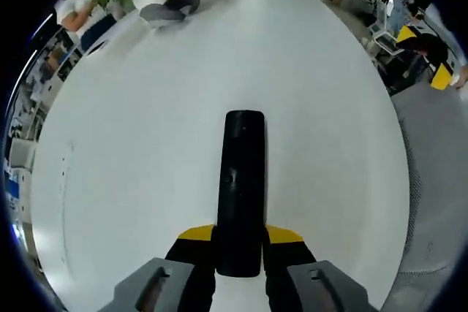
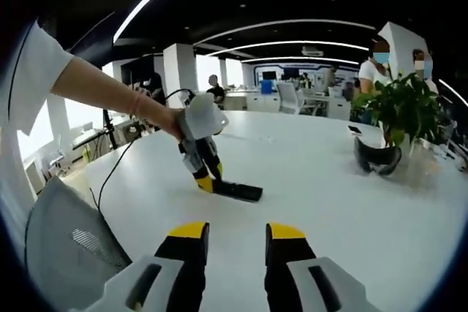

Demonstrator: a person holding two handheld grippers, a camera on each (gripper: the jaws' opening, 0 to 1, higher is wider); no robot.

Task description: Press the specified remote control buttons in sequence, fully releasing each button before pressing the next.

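Left gripper (image 1: 240,242) clamps black remote (image 1: 241,188) at frame bottom; right gripper (image 2: 236,242) open, well apart, could shove remote when pressing.

The near end of the remote (image 1: 241,188) is hidden between the jaws; its buttons are too blurred to be read.
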